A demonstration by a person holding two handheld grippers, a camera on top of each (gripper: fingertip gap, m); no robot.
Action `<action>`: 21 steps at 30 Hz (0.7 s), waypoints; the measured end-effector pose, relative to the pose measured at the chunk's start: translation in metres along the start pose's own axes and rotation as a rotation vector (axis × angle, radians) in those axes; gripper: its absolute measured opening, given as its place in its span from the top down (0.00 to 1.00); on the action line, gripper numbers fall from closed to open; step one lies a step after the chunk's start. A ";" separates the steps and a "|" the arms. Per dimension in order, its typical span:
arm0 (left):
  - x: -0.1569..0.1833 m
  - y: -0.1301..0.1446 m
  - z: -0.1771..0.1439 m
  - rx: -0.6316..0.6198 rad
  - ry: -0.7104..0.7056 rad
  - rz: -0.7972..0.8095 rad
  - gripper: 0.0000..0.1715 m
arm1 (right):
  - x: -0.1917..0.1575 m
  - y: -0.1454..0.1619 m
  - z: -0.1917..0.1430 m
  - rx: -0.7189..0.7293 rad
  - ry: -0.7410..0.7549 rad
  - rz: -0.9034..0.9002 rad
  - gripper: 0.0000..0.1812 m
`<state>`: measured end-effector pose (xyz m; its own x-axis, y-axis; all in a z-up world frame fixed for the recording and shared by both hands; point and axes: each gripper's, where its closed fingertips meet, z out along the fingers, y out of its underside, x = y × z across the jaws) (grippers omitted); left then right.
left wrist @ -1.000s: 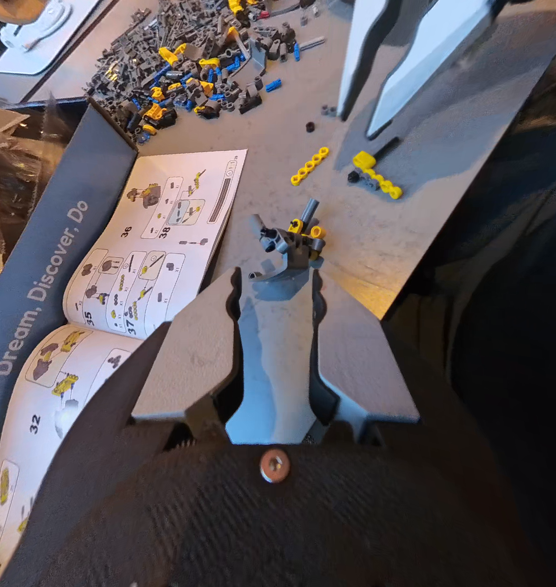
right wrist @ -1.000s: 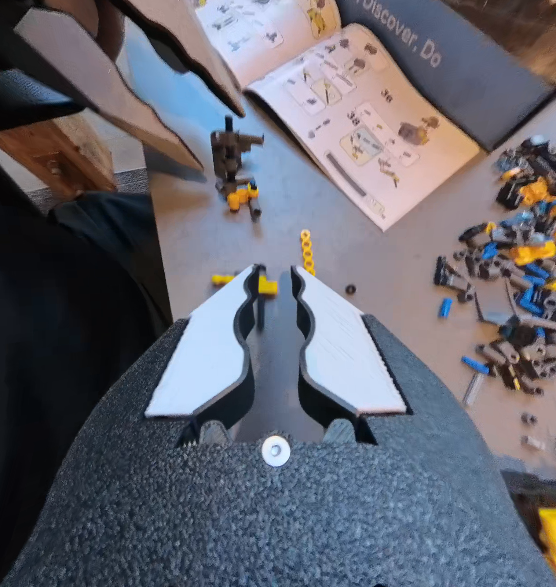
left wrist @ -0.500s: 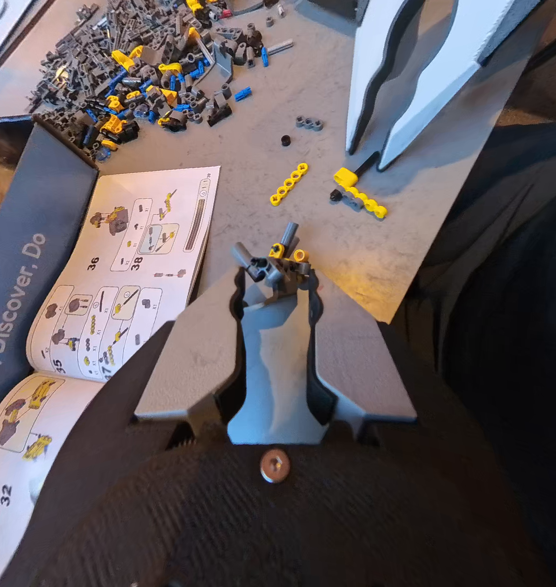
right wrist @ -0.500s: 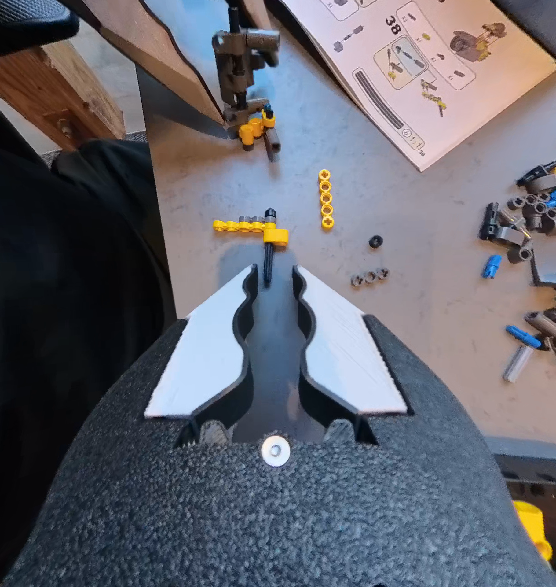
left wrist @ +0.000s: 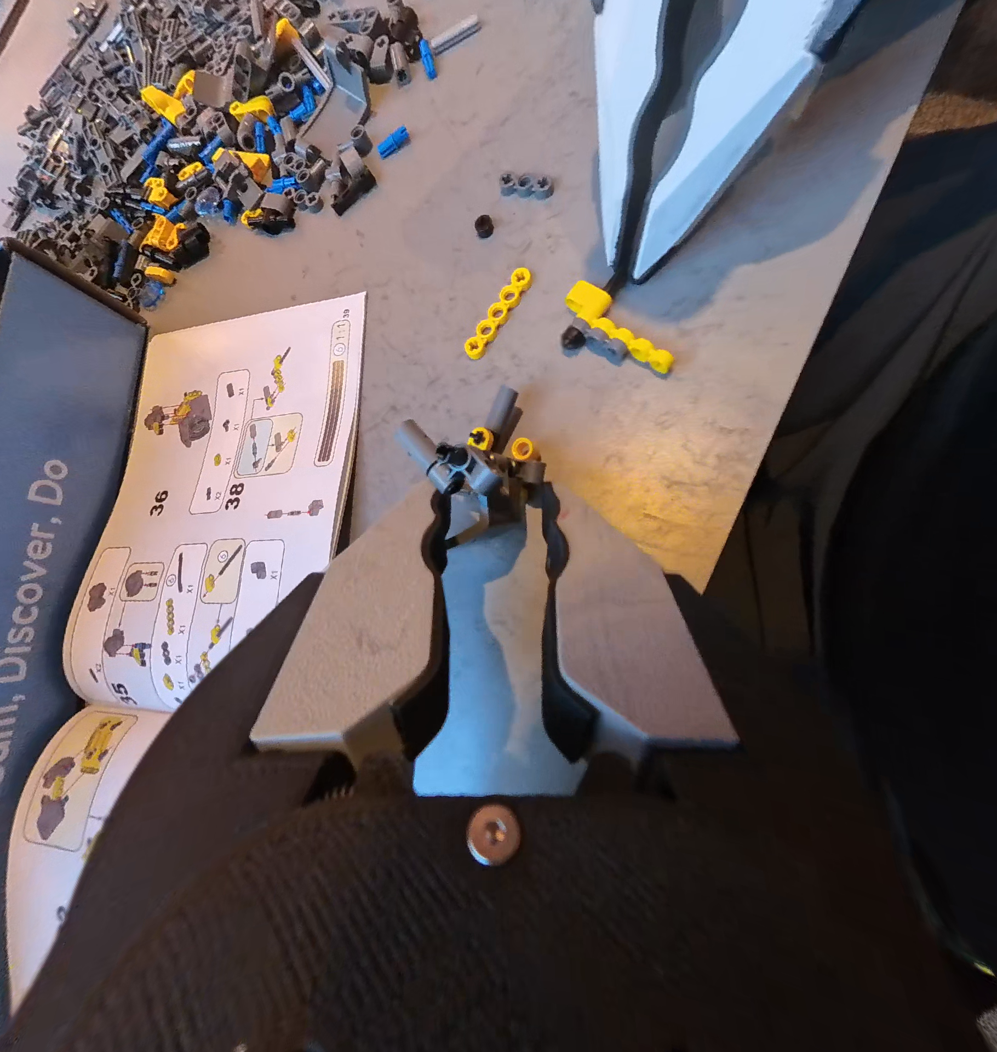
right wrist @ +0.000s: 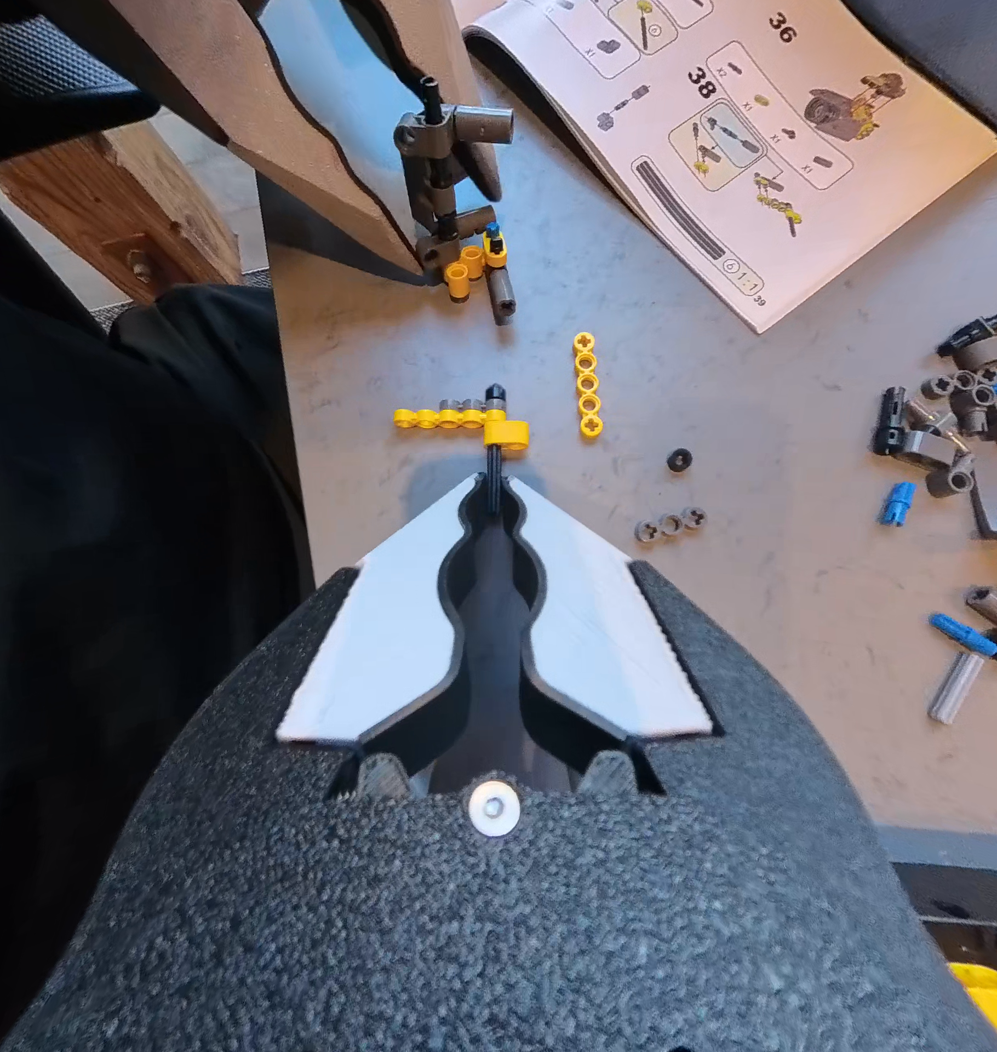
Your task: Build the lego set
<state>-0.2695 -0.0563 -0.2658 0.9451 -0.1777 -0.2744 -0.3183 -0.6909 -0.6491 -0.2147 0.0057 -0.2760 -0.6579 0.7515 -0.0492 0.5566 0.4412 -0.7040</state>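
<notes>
My left gripper point(left wrist: 490, 495) is shut on a small grey assembly point(left wrist: 473, 467) with yellow bushes, which stands upright on the grey table; both also show in the right wrist view, the gripper point(right wrist: 456, 230) around the assembly point(right wrist: 436, 165). My right gripper point(right wrist: 493, 481) is shut on the black axle point(right wrist: 492, 464) of a yellow beam sub-assembly point(right wrist: 456, 418) lying on the table. In the left wrist view its white fingertips point(left wrist: 627, 273) meet at that sub-assembly point(left wrist: 627, 341). A loose yellow five-hole beam point(right wrist: 586, 386) lies just beside it.
An open instruction booklet point(left wrist: 229, 455) lies against a dark box point(left wrist: 46, 455). A big pile of grey, blue and yellow parts point(left wrist: 200, 125) is beyond. A black bush point(right wrist: 679, 460) and a grey three-hole piece point(right wrist: 670, 524) lie loose. The table edge point(left wrist: 769, 455) and a person's dark clothing are close. My hands' fingertips stand some 9 cm from each other.
My right gripper moved forward onto the black axle and closed on it. My left gripper advanced until the grey assembly sat between its fingertips and narrowed on it.
</notes>
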 end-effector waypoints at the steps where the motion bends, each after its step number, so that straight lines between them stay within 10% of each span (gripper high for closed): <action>1: 0.000 0.000 0.000 0.000 0.001 0.005 0.83 | 0.001 0.000 0.000 0.001 0.006 0.002 0.98; 21: 0.001 0.001 -0.007 0.021 -0.010 -0.033 0.83 | 0.003 -0.008 0.003 0.029 0.003 0.057 0.96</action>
<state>-0.2687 -0.0617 -0.2617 0.9543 -0.1477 -0.2599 -0.2887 -0.6813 -0.6727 -0.2221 0.0031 -0.2727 -0.6236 0.7768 -0.0876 0.5784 0.3831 -0.7202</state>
